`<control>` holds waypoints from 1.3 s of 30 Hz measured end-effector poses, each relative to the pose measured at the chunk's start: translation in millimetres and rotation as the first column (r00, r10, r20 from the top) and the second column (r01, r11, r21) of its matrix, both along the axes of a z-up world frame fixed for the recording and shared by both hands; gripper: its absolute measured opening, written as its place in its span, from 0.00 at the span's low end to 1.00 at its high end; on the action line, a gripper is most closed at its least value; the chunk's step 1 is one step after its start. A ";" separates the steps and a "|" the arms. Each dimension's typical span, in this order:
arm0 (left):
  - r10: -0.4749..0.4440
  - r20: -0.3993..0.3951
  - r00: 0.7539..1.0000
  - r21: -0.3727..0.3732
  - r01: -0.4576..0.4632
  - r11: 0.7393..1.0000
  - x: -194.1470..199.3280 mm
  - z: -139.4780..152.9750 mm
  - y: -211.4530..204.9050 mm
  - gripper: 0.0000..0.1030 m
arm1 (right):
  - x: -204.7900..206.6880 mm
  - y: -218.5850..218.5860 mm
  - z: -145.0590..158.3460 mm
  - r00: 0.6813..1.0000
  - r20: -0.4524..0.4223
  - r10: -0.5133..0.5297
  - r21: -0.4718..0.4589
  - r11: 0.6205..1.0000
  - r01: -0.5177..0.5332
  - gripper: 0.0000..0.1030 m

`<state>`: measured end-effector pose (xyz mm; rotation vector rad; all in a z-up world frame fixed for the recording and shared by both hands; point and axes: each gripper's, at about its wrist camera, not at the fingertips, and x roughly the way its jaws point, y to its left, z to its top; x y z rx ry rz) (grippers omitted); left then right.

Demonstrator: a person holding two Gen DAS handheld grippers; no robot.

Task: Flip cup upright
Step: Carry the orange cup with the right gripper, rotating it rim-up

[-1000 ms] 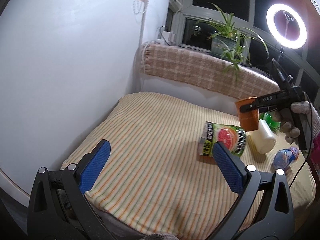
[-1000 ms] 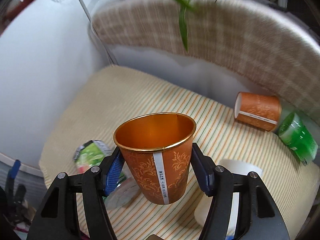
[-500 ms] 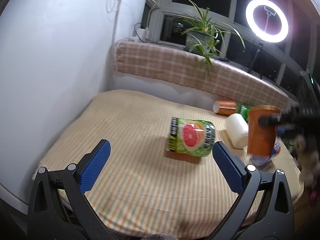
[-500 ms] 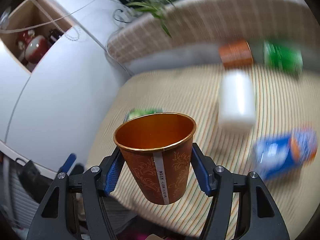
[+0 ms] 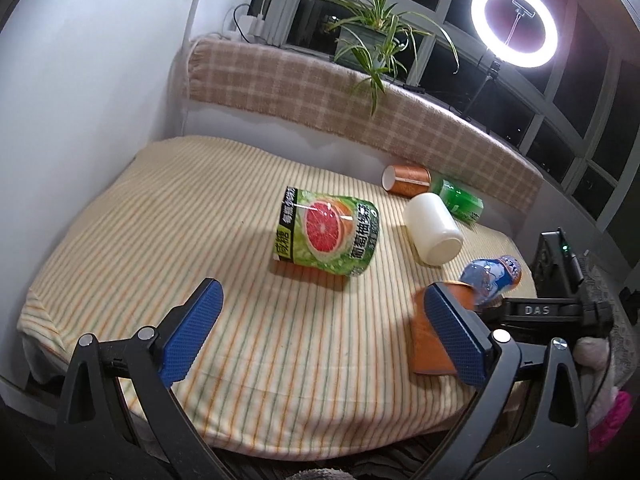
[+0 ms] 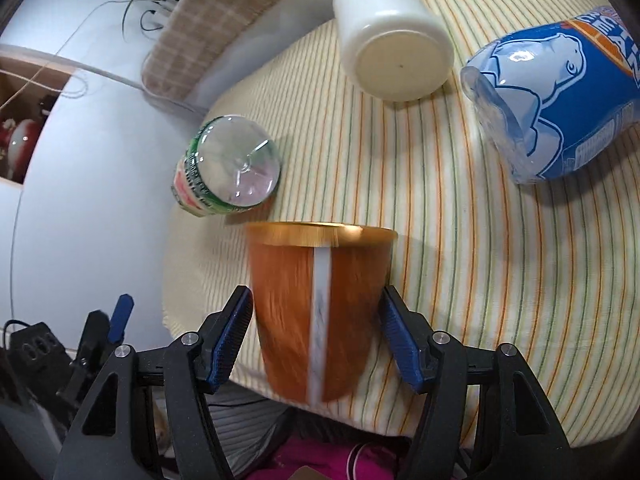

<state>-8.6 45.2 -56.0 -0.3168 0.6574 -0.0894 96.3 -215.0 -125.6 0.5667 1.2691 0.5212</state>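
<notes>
An orange paper cup (image 6: 318, 312) with a gold rim stands mouth up between the blue pads of my right gripper (image 6: 320, 340). The pads sit slightly apart from its sides, and the cup is motion-blurred. In the left wrist view the cup (image 5: 430, 340) is near the front right edge of the striped table (image 5: 200, 216), partly hidden behind my left finger. My left gripper (image 5: 320, 332) is open and empty above the table's front edge.
A grapefruit-label cup (image 5: 326, 236), a white cup (image 5: 432, 224), a second orange cup (image 5: 406, 180), a green cup (image 5: 460, 200) and a blue bottle (image 5: 490, 276) lie on their sides. A plaid-covered ledge (image 5: 320, 96) runs behind. A white wall stands at the left.
My right gripper has carried the cup down from mid-air to the front right of the table and its jaws have parted from the cup. The left gripper shifted view slightly.
</notes>
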 end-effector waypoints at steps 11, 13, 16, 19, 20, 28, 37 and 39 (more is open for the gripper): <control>-0.127 -0.092 0.988 -0.117 0.115 0.986 23.4 -8.6 -10.3 0.91 | -14.9 -7.0 17.4 0.992 0.119 0.030 -0.021 0.999 -0.028 0.74; -0.181 -0.123 0.976 -0.157 0.161 0.974 32.7 -10.8 -15.0 0.90 | -25.1 -20.0 24.2 0.989 0.146 0.009 -0.003 1.000 -0.009 0.74; -0.255 -0.157 0.954 -0.177 0.227 0.958 46.0 -12.1 -26.8 0.81 | -41.8 -43.8 29.1 0.985 0.166 -0.055 0.038 0.998 0.050 0.74; -0.367 -0.207 0.907 -0.220 0.323 0.921 62.9 -14.9 -44.0 0.80 | -61.1 -69.8 31.1 0.975 0.184 -0.128 0.045 0.992 0.121 0.74; -0.415 -0.232 0.879 -0.248 0.359 0.900 69.8 -16.8 -51.0 0.80 | -69.0 -80.8 30.5 0.969 0.186 -0.160 0.043 0.987 0.155 0.74; -0.541 -0.372 0.754 -0.378 0.409 0.830 113.2 -39.1 -80.9 0.80 | -105.3 -134.8 23.9 0.937 0.175 -0.302 0.012 0.952 0.304 0.75; -0.538 -0.428 0.726 -0.373 0.401 0.837 129.1 -58.0 -95.5 0.79 | -112.8 -148.9 16.6 0.930 0.147 -0.336 0.035 0.942 0.334 0.75; -0.537 -0.440 0.719 -0.381 0.392 0.837 131.8 -63.5 -96.1 0.79 | -112.7 -150.2 16.9 0.930 0.149 -0.335 0.034 0.942 0.334 0.75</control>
